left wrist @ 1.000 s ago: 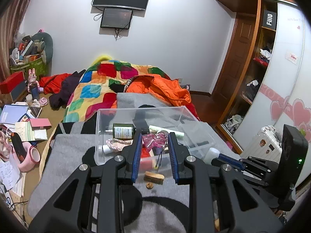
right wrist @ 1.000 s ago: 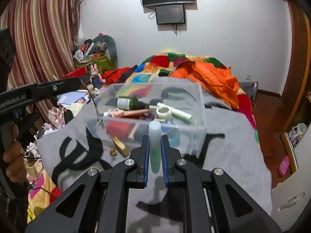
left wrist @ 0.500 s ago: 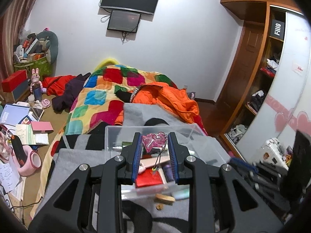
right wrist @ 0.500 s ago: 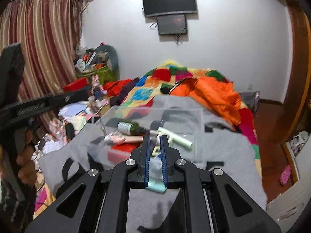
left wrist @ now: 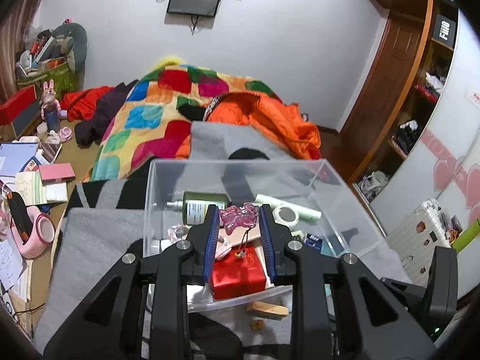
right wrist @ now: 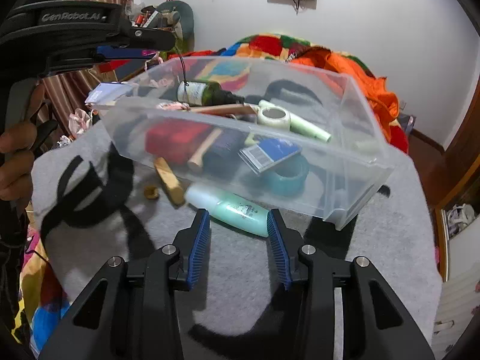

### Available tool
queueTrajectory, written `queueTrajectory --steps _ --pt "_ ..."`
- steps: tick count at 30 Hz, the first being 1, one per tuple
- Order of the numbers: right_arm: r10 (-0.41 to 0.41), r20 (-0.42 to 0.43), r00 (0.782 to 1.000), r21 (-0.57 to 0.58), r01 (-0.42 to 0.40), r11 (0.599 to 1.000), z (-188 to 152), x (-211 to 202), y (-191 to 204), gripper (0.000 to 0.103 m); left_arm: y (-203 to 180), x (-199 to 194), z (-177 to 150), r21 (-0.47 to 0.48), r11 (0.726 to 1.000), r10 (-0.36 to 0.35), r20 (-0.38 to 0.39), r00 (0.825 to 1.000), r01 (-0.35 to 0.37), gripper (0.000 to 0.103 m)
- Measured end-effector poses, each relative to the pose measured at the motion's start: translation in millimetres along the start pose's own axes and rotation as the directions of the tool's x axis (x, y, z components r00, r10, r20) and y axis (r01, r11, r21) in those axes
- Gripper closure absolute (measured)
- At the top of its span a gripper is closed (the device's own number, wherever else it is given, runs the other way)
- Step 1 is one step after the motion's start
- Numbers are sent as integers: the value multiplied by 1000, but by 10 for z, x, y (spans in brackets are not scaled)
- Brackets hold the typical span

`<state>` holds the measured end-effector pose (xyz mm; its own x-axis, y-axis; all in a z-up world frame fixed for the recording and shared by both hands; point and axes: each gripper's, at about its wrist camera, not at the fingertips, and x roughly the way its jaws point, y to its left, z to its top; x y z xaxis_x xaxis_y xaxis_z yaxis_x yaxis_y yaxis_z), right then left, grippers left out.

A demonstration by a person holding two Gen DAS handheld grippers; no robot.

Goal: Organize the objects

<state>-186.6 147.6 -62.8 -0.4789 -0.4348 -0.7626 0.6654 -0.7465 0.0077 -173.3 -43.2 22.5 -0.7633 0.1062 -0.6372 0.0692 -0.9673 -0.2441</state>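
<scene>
Released since a second ago, the mint-green bottle (right wrist: 232, 208) now lies on its side on the grey blanket (right wrist: 375, 240), just against the near wall of the clear plastic bin (right wrist: 357, 114), with the right gripper (right wrist: 238, 234) spread wide around it and touching nothing. Over the bin, the left gripper (left wrist: 239, 223) is closed on a pink translucent charm (left wrist: 238, 217) whose cord dangles toward the red box (left wrist: 238, 273) inside. A wooden block (right wrist: 169, 177) and a small coin-like piece (right wrist: 151, 192) lie outside the bin's near-left corner.
</scene>
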Motion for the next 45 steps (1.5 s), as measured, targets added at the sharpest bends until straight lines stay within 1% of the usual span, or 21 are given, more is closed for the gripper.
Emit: queueTrajectory --steps 1,3,9,10,11,12,14,18,20,22,25,26,27,28,29,30,31,33,38,41,45 --pt "2 3 1000 -3 -2 1000 3 5 -15 58 12 42 -15 0 1000 1 -12 1000 -1 76" --pt "15 8 1000 -15 -15 1000 20 13 -30 57 36 96 -48 -5 1000 1 -28 1000 -2 76" --pt "29 -26 999 -83 -31 996 19 60 34 54 78 250 -163 -9 1000 -8 -82 997 7 76" --pt "42 -34 999 -95 -45 995 9 50 49 54 79 269 -183 -7 1000 -7 -90 996 7 76" --pt "70 -41 997 -103 -74 992 2 26 59 54 80 281 -196 -4 1000 -7 -94 996 7 76" --pt "122 -49 991 -109 -127 986 -12 -18 64 54 74 279 -205 4 1000 -3 -91 996 4 76" --pt "168 -46 985 -111 -172 979 -31 -98 75 54 51 272 -222 15 1000 -3 -93 996 5 76" --pt "132 -28 991 -135 -135 982 4 -115 133 54 19 249 -231 15 1000 -21 -99 995 23 76" --pt "123 -41 992 -156 -128 979 33 -49 191 52 -7 210 -242 29 999 -23 -95 995 26 76" --pt "108 -48 993 -182 -115 977 68 44 239 47 -40 162 -249 49 999 -14 -88 996 18 76" --pt "80 -64 995 -214 -92 973 77 158 308 47 -78 102 -256 77 997 -5 -83 997 12 76" --pt "84 -59 995 -213 -95 972 75 167 314 47 -84 86 -258 82 997 -3 -82 997 10 76" --pt "93 -57 994 -207 -103 973 70 153 297 56 -86 68 -265 86 996 -3 -80 997 10 76" --pt "109 -60 992 -199 -119 973 66 141 284 68 -87 50 -274 88 996 -4 -79 997 11 76" --pt "125 -62 990 -187 -135 973 57 120 264 75 -85 34 -288 89 996 -6 -79 997 13 76" --pt "143 -68 987 -170 -152 974 42 104 236 86 -84 22 -302 91 996 -6 -80 997 14 76" --pt "153 -71 986 -157 -162 974 30 89 217 89 -83 4 -326 92 996 -3 -81 997 11 76" --pt "149 -61 987 -139 -157 978 -9 34 182 90 -85 -31 -364 96 995 0 -79 997 7 76" --pt "142 -27 990 -102 -144 984 -96 -150 160 90 -105 -232 -442 107 994 4 -42 999 1 74" --pt "153 27 988 -80 -150 985 -83 -357 149 90 -125 -340 -479 119 993 1 -29 1000 2 74" --pt "155 112 982 -63 -148 987 48 -597 137 90 -124 -403 -551 125 992 0 -32 999 4 72"
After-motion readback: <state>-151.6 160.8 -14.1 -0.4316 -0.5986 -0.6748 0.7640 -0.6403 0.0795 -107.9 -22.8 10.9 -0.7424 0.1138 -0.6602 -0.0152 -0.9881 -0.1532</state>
